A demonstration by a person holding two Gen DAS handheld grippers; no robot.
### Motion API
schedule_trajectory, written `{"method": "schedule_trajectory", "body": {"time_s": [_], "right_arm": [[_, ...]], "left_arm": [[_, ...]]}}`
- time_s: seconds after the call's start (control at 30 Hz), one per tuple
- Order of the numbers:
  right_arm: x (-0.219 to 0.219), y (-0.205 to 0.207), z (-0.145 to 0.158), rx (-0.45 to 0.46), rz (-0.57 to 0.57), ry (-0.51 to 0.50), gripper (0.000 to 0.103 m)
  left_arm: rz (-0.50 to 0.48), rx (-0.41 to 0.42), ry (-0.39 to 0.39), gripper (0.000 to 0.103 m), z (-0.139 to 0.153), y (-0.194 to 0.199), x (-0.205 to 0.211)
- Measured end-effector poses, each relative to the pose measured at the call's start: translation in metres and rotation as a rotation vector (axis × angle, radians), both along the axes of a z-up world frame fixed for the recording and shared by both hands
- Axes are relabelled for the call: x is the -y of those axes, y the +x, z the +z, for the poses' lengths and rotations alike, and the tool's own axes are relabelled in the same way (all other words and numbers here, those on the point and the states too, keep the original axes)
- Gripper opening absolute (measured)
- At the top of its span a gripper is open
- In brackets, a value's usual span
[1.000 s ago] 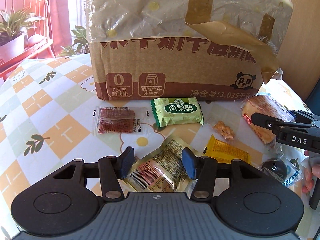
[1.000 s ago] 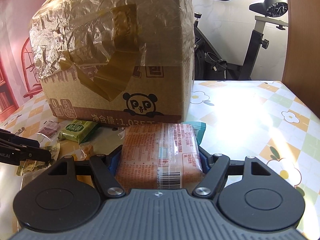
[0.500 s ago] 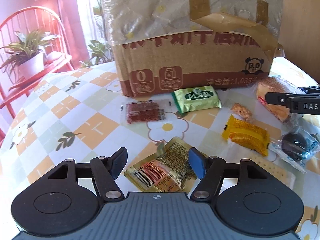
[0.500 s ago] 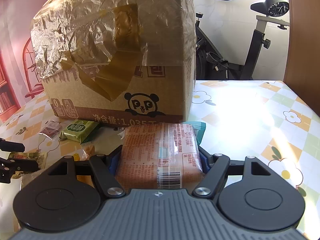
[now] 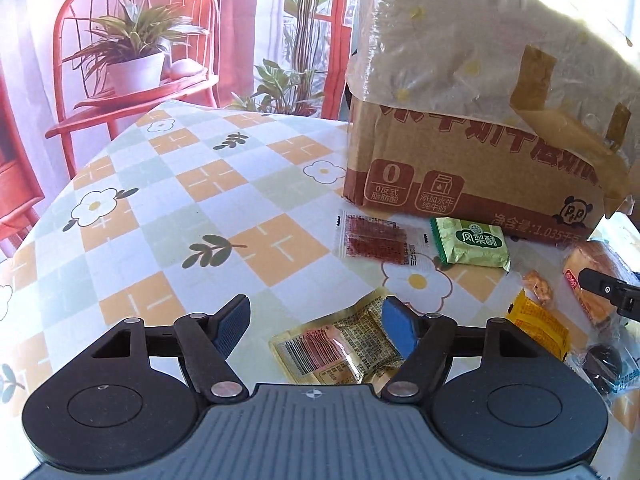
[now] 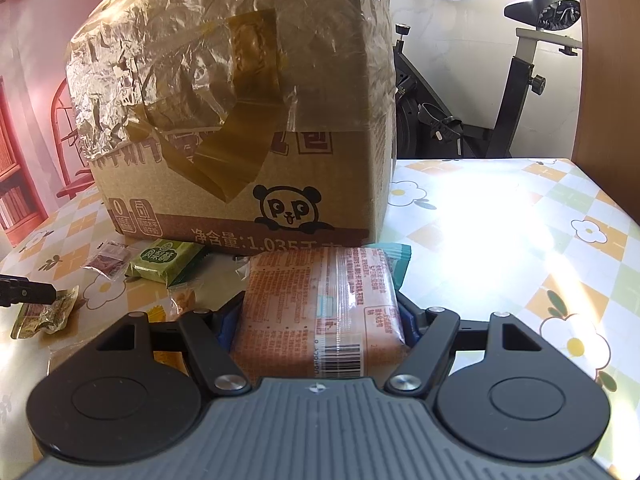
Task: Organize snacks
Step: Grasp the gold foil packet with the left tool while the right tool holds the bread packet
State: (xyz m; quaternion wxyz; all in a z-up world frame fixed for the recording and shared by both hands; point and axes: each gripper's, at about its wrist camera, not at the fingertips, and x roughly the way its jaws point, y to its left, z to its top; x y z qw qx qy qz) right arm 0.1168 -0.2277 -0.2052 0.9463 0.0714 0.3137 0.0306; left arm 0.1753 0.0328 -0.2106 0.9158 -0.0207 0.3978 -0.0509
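1. Gold-coloured foil is the material of the crinkled snack packet (image 5: pixel 340 350) that lies on the checked tablecloth (image 5: pixel 200 208) under the left gripper (image 5: pixel 314 318). The packet sits toward the right blue pad (image 5: pixel 396 330), not in the middle of the gap, and its long axis runs roughly across the jaws. The jaws have just been opening and stand wide; the pads do not press the packet, though whether the right pad brushes its edge I cannot tell.

2. Further right and beyond the packet lie a red dried-meat sachet (image 5: pixel 374 240), a green pineapple-cake pack (image 5: pixel 472 246) and a yellow packet (image 5: pixel 540 330), all in front of the cardboard box (image 5: pixel 460 176).

3. The right gripper (image 6: pixel 320 316) holds an orange bread package (image 6: pixel 324 312) between its pads, half-wide because the package is broad. The package's long axis points away from the camera toward the box, which stands just beyond it.

4. My judgement: the left hand is nearer to the loose packets, so it must shift a little to the right to centre one before closing.

5. The left view shows the gold packet's barcode and the right gripper's finger tip (image 5: pixel 600 286) at the bread. The right view shows the box's corner, the bright bare cloth at the right, and the left gripper's finger tip (image 6: pixel 28 292) over the gold packet (image 6: pixel 44 316).
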Motion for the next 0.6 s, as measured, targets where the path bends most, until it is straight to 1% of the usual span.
{"method": "schedule_trajectory", "body": {"time_s": [0.1,0.17,0.23,0.33,0.4,0.43,0.47,0.53,0.6], "right_arm": [[-0.001,0.001,0.0,-0.002,-0.003,-0.001,0.074],[-0.001,0.001,0.0,-0.003,0.0,-0.002,0.074],[0.0,0.001,0.0,-0.002,0.002,0.001,0.074],[0.001,0.0,0.0,0.0,0.005,0.01,0.074],[0.0,0.0,0.0,0.0,0.004,0.008,0.074],[0.0,0.0,0.0,0.0,0.004,0.008,0.074],[0.0,0.0,0.0,0.0,0.004,0.009,0.074],[0.0,0.0,0.0,0.0,0.004,0.006,0.074],[0.0,0.0,0.0,0.0,0.004,0.002,0.074]], "left_arm": [[-0.019,0.002,-0.002,0.075,0.004,-0.005,-0.005],[-0.065,0.007,0.03,0.075,0.004,-0.008,-0.004],[-0.132,0.022,0.075,0.075,0.006,-0.013,-0.001],[-0.289,0.035,0.14,0.075,0.005,-0.022,0.007],[-0.385,0.038,0.206,0.075,0.001,-0.026,0.015],[-0.436,0.039,0.251,0.075,-0.002,-0.027,0.019],[-0.466,0.037,0.283,0.075,-0.004,-0.027,0.023],[-0.493,0.022,0.296,0.075,-0.007,-0.021,0.024],[-0.482,0.016,0.274,0.076,-0.009,-0.011,0.022]]}}
